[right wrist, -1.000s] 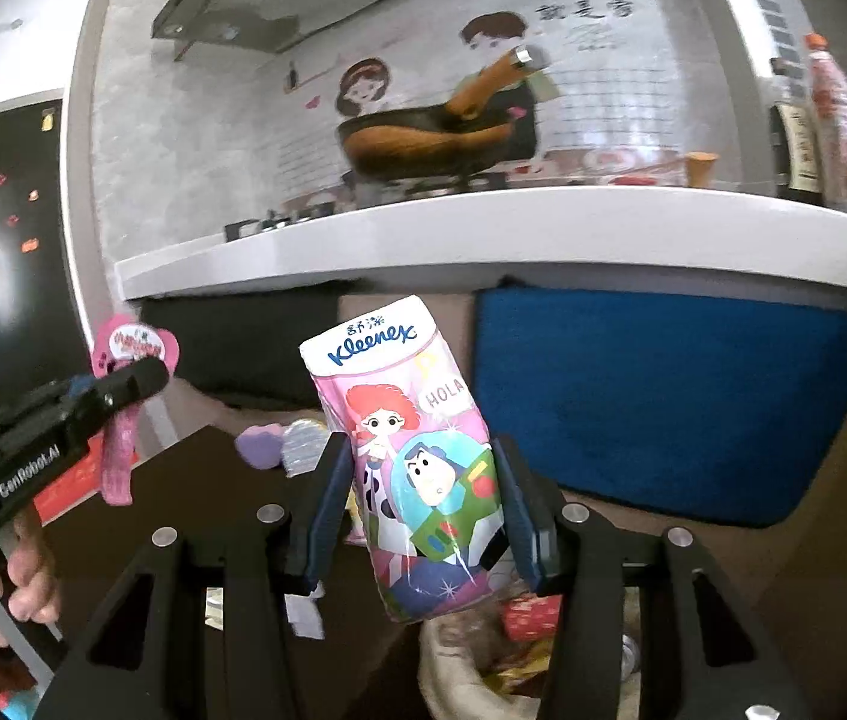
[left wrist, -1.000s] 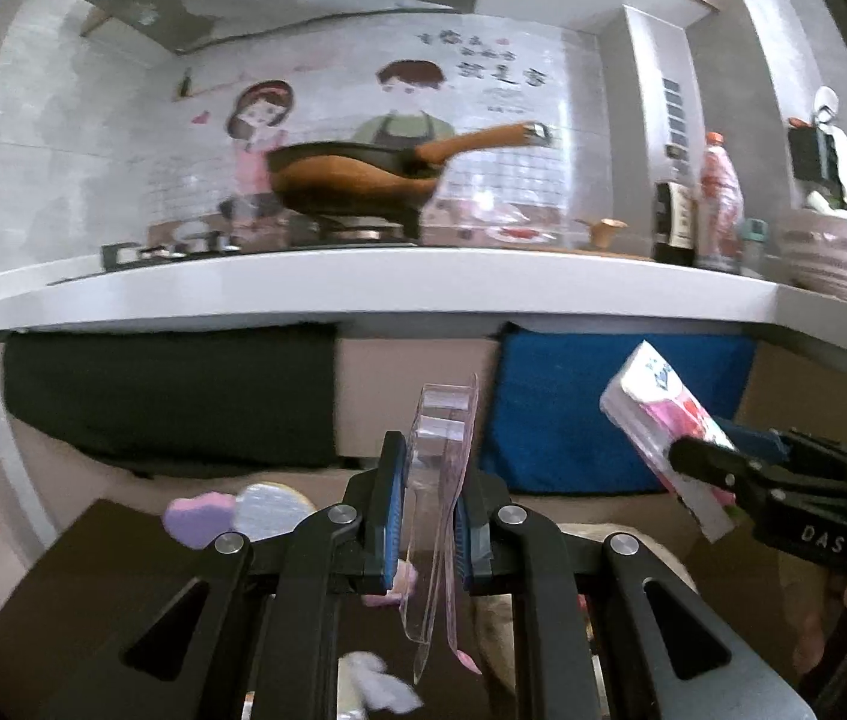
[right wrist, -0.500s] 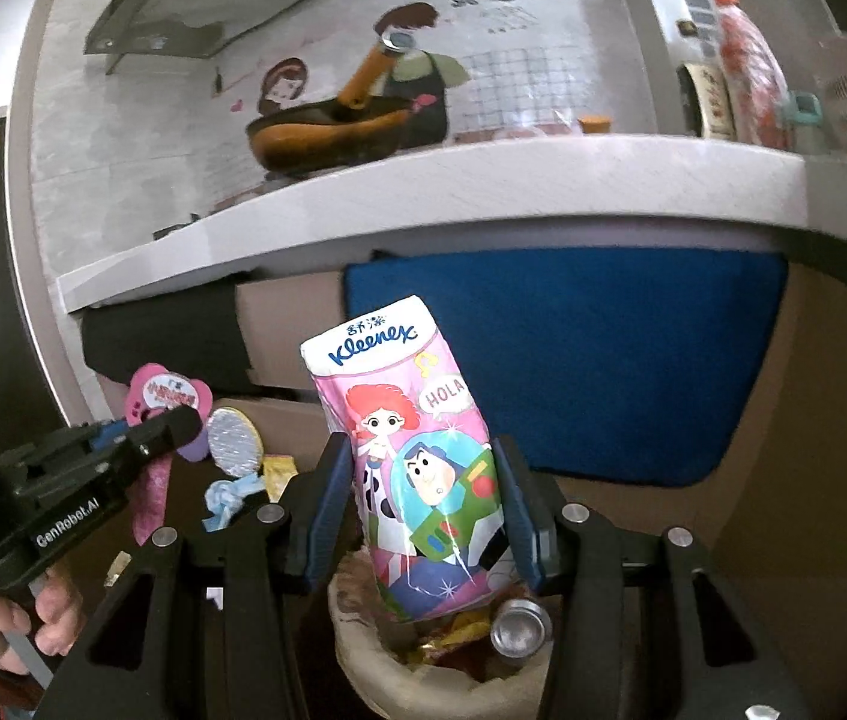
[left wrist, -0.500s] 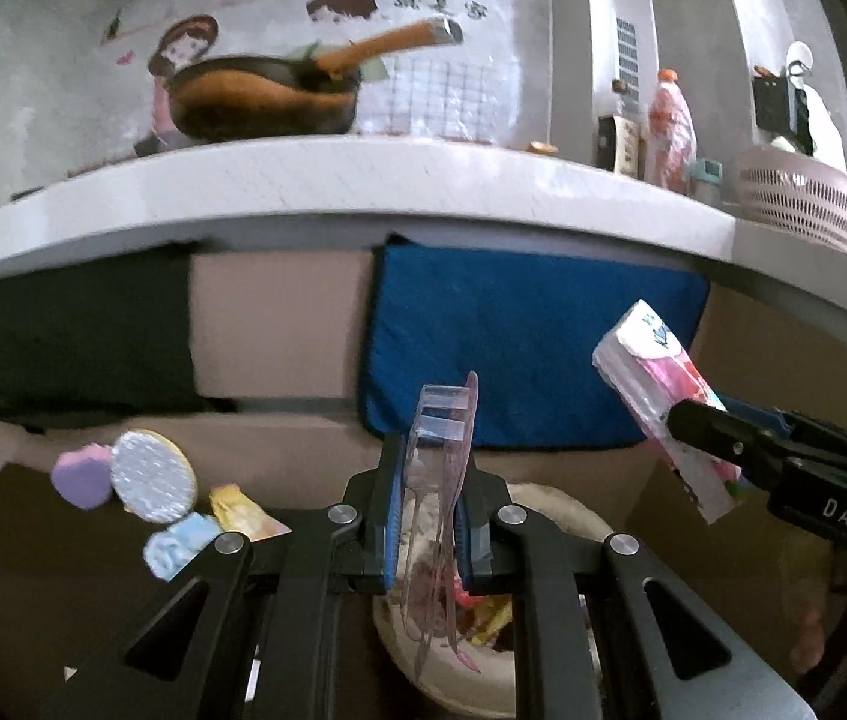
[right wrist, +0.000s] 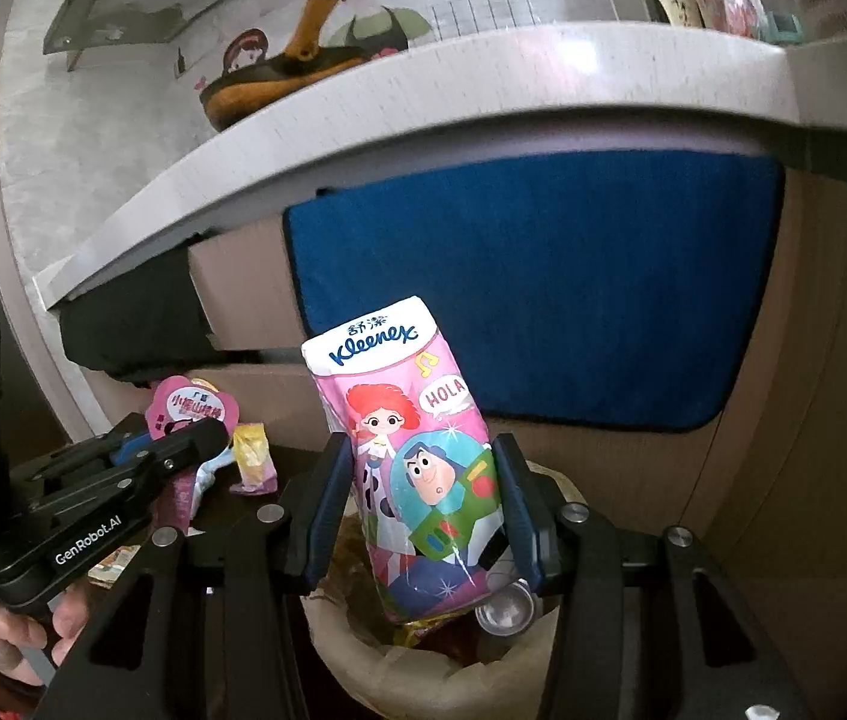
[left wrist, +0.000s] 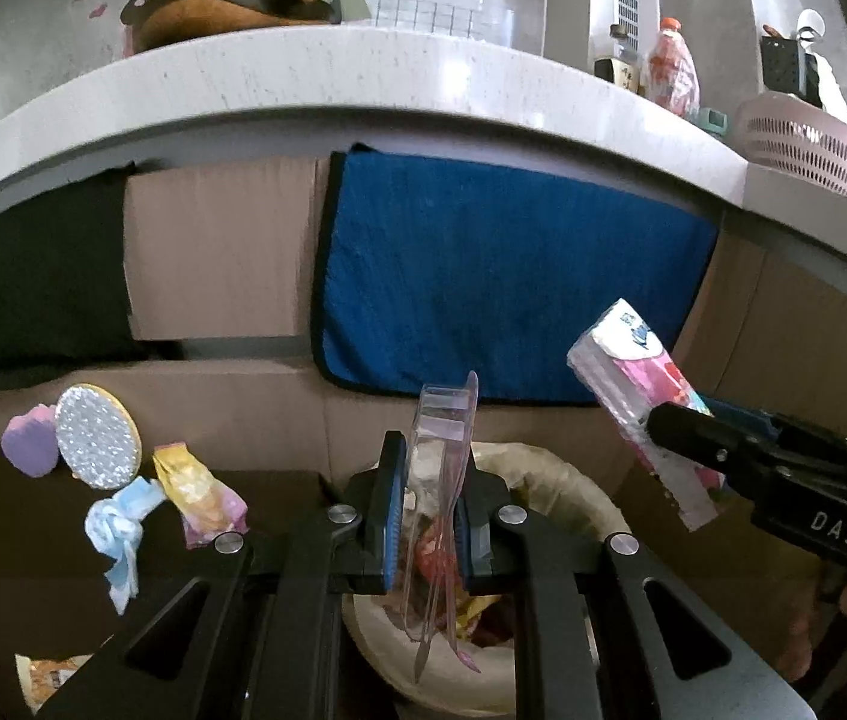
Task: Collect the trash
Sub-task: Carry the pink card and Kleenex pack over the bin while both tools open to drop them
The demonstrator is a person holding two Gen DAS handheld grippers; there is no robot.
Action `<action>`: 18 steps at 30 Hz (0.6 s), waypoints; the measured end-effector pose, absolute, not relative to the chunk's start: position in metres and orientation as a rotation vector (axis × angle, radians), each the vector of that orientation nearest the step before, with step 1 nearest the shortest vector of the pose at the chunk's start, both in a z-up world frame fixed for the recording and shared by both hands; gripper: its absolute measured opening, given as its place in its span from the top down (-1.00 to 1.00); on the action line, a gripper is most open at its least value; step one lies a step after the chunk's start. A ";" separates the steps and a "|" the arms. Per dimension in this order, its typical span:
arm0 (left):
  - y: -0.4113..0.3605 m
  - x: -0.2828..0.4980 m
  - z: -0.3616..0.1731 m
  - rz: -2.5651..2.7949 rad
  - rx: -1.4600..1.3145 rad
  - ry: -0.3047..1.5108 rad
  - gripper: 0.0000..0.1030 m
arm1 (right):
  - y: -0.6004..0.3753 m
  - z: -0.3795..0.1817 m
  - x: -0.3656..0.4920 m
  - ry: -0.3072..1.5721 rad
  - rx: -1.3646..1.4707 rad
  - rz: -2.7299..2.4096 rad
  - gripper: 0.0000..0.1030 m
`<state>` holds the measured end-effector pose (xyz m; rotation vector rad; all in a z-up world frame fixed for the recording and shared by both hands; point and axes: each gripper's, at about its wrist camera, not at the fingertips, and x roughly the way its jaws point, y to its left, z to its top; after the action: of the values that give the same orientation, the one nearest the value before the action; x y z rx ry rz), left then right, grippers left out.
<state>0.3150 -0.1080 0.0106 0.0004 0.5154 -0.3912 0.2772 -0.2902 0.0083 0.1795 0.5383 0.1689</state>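
Observation:
My left gripper [left wrist: 428, 504] is shut on a clear plastic package with a pink card [left wrist: 438, 480] and holds it upright over the lined trash bin [left wrist: 549, 480]. In the right wrist view that gripper [right wrist: 183, 450] shows at the left with the pink card [right wrist: 192, 411]. My right gripper [right wrist: 423, 504] is shut on a pink Kleenex tissue pack [right wrist: 417, 468] above the bin [right wrist: 363, 648], which holds wrappers and a can [right wrist: 504, 603]. The tissue pack [left wrist: 639, 408] and right gripper [left wrist: 681, 426] show at the right of the left wrist view.
Loose trash lies on the dark table [left wrist: 15, 540] at left: a purple piece [left wrist: 30, 441], a silver glitter disc [left wrist: 96, 435], a yellow-pink wrapper [left wrist: 198, 492], a blue-white scrap [left wrist: 117, 528]. A blue towel [left wrist: 501, 276] hangs under the white counter [left wrist: 363, 78] behind.
Both grippers moved forward and tipped down toward the bin with their loads. The bin has come under both grippers and the table trash is nearer.

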 end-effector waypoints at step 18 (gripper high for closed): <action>-0.110 0.351 -0.029 -0.537 -0.074 0.662 0.24 | -0.297 -0.034 0.316 0.657 0.244 0.143 0.07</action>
<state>0.3513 -0.1097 -0.0293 -0.0739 0.6623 -0.5372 0.3157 -0.2966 -0.0345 0.2444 0.6572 0.1429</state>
